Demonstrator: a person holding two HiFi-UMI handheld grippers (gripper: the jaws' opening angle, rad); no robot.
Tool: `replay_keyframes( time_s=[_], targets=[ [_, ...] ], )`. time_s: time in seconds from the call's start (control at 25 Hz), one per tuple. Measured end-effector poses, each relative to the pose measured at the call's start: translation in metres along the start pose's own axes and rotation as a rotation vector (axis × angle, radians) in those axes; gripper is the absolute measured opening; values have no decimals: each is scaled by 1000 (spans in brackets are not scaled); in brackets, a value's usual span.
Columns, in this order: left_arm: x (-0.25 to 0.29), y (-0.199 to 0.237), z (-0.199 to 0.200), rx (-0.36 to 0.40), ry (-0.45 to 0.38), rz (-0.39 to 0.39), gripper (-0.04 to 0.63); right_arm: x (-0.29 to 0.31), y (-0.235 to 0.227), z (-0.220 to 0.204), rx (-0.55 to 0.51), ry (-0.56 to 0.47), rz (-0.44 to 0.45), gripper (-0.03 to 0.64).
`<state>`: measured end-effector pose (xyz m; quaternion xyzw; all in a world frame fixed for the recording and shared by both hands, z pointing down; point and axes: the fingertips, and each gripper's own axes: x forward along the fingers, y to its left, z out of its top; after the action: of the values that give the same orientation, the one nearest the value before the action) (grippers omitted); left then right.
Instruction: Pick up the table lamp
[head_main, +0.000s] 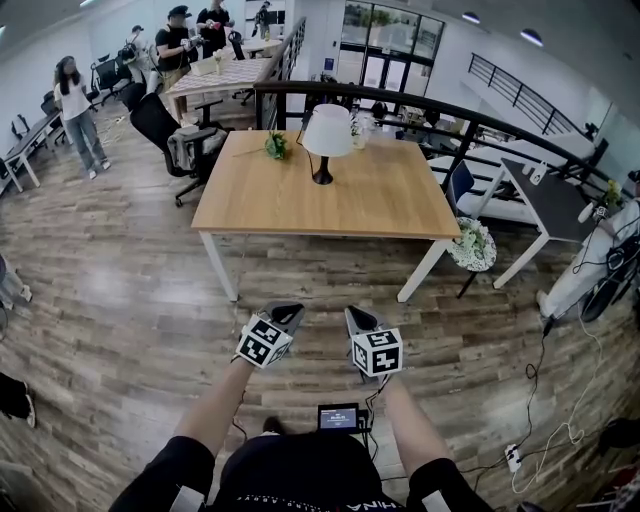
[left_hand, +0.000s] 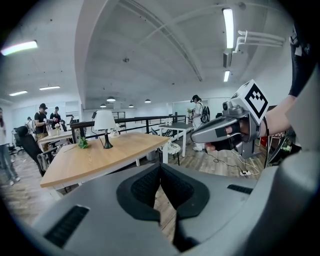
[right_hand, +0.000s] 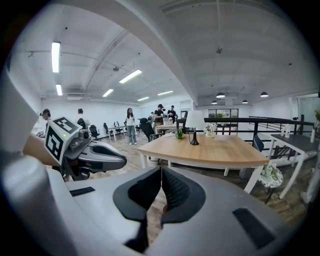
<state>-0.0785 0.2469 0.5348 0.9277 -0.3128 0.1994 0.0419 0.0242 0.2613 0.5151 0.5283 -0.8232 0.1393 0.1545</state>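
The table lamp (head_main: 326, 140), white shade on a thin black stem and base, stands upright at the far side of a wooden table (head_main: 330, 205). The lamp (left_hand: 104, 128) shows far off in the left gripper view, and the lamp (right_hand: 194, 126) likewise in the right gripper view. My left gripper (head_main: 287, 312) and right gripper (head_main: 353, 317) hang side by side over the floor, well short of the table. Both have their jaws closed together with nothing between them. The left gripper (left_hand: 160, 169) sees the right one (left_hand: 200, 135) beside it.
A small green plant (head_main: 276, 146) lies on the table left of the lamp. A dark railing (head_main: 420, 105) runs behind the table. Office chairs (head_main: 160, 125), other desks and several people stand at the back left. A flower pot (head_main: 472, 246), a grey desk (head_main: 555, 205) and floor cables (head_main: 530, 400) sit to the right.
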Motion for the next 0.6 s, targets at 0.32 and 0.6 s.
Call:
replay_keyframes(
  time_s=[0.32, 0.6],
  targets=[
    [22, -9, -6, -12, 29, 47, 18, 3, -38, -22, 39, 19, 44, 31],
    [56, 21, -9, -8, 56, 47, 18, 32, -61, -12, 121, -4, 79, 31]
  ],
)
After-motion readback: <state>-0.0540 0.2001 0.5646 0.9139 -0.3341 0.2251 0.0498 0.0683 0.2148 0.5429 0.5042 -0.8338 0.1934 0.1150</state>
